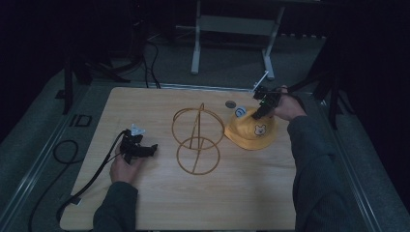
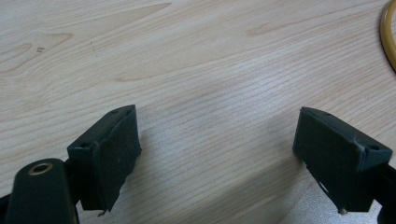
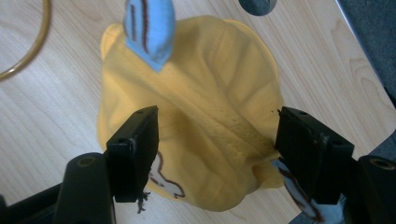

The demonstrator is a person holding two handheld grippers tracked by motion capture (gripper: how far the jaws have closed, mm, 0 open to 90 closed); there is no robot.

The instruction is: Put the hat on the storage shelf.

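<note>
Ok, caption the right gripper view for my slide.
Open right gripper poised above a yellow hat with blue ears on the wooden table.

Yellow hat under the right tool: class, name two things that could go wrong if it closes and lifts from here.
1. The right tool is open, straddling the soft, creased yellow hat; it may pinch only a fold, so the hat could sag or slip.
2. The wire stand stands close beside the hat; a swinging hat or sleeve might knock it. The left tool, open over bare table, is not steadying it.
</note>
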